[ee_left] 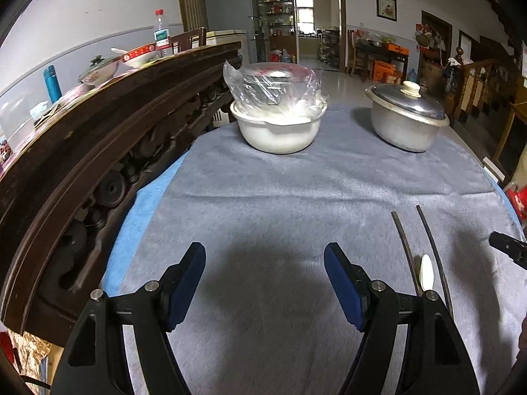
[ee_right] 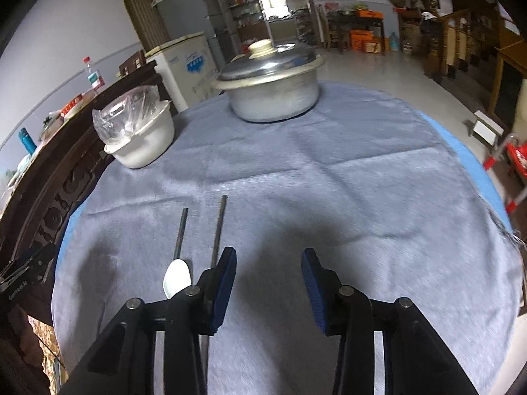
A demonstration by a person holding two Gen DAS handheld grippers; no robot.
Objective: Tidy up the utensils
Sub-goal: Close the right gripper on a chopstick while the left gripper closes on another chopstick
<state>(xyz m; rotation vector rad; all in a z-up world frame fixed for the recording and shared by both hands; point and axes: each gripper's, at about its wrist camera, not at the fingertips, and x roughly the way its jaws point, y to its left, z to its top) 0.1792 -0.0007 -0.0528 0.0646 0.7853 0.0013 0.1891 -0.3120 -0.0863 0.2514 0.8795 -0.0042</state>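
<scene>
Two dark chopsticks [ee_left: 403, 240] lie side by side on the grey cloth [ee_left: 263, 197], with a white spoon [ee_left: 427, 271] between them. In the right wrist view the chopsticks [ee_right: 219, 227] and spoon [ee_right: 177, 278] lie just left of my right gripper's left finger. My left gripper [ee_left: 265, 283] is open and empty above the cloth, left of the utensils. My right gripper [ee_right: 269, 283] is open and empty; part of it shows at the right edge of the left wrist view [ee_left: 509, 248].
A white bowl with a plastic bag in it [ee_left: 278, 118] [ee_right: 140, 135] and a lidded metal pot [ee_left: 406, 115] [ee_right: 271, 85] stand at the far side of the table. A dark carved wooden cabinet [ee_left: 98, 138] runs along the left edge.
</scene>
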